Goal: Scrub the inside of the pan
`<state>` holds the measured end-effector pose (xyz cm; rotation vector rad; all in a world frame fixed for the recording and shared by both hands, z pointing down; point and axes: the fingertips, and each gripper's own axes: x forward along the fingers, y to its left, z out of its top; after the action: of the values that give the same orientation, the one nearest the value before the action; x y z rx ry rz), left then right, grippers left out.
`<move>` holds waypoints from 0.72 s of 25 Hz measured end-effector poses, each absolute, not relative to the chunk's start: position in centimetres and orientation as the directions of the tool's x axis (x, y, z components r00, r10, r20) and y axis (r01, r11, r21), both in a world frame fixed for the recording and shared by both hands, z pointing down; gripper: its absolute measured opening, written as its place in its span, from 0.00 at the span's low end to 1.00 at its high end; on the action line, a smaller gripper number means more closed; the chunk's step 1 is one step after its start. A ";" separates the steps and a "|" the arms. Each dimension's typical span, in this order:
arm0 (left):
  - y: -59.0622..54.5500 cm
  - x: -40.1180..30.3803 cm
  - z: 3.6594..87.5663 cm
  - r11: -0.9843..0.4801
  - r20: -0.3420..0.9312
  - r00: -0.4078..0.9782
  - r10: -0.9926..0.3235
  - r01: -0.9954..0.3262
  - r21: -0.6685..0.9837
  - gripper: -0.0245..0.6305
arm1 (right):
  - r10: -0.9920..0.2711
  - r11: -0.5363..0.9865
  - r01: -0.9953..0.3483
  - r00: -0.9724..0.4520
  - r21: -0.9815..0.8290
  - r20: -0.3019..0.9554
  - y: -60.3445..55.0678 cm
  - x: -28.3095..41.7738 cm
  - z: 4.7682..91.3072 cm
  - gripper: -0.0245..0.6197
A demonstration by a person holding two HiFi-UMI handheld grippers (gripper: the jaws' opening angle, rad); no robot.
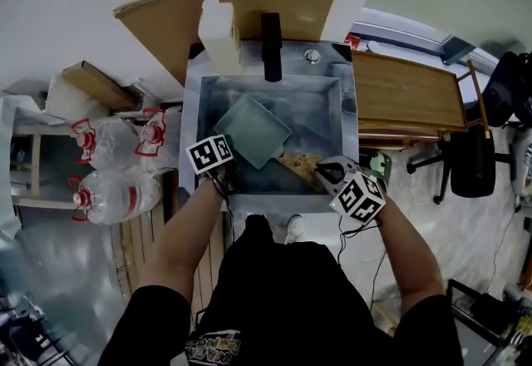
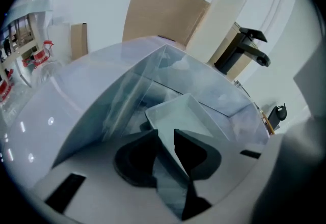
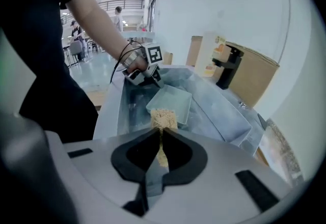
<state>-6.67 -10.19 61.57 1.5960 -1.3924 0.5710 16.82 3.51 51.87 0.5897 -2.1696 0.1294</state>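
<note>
A square pale-green pan [image 1: 252, 130] sits tilted inside the steel sink [image 1: 193, 106]. My left gripper [image 1: 228, 165] is at the pan's near-left edge. In the left gripper view the pan's rim [image 2: 181, 113] runs between the jaws, and that gripper [image 2: 165, 139] is shut on it. My right gripper [image 1: 322, 173] is at the sink's near-right corner, shut on a tan scrub pad [image 1: 299, 162]. In the right gripper view the scrub pad [image 3: 164, 117] sticks out of the closed jaws [image 3: 161, 132] just short of the pan [image 3: 173, 100], with the left gripper [image 3: 147, 73] beyond.
A black faucet [image 1: 272, 46] and a white soap bottle [image 1: 219, 36] stand at the sink's back edge. A wooden table [image 1: 407, 90] adjoins the sink on the right, with an office chair [image 1: 470, 160] beyond it. Large water bottles [image 1: 116, 165] lie at the left.
</note>
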 end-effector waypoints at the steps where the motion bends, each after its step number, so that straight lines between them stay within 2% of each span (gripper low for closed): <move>1: -10.0 -6.6 61.0 0.051 0.808 0.257 -0.529 -0.941 0.333 0.19 | -0.385 0.870 -0.482 -0.527 0.106 0.758 3.4 16.9 51.5 0.08; 5: -9.0 -5.9 58.3 0.005 0.773 0.284 -0.568 -0.937 0.349 0.18 | -0.468 0.806 -0.587 -0.562 0.069 0.682 2.9 16.9 49.3 0.08; 10: -7.5 -4.5 52.7 -0.139 0.681 0.346 -0.645 -0.930 0.341 0.11 | -0.577 0.724 -0.690 -0.593 0.016 0.562 2.1 17.0 45.2 0.08; 18: -1.7 -1.0 41.9 -0.359 0.459 0.447 -0.768 -0.894 0.270 0.06 | -0.656 0.676 -0.733 -0.641 -0.067 0.397 4.6 18.0 39.2 0.08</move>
<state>-1.04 -1.70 41.89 2.2218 -1.3916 0.3498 17.99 4.57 39.21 1.0961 -2.5500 0.3163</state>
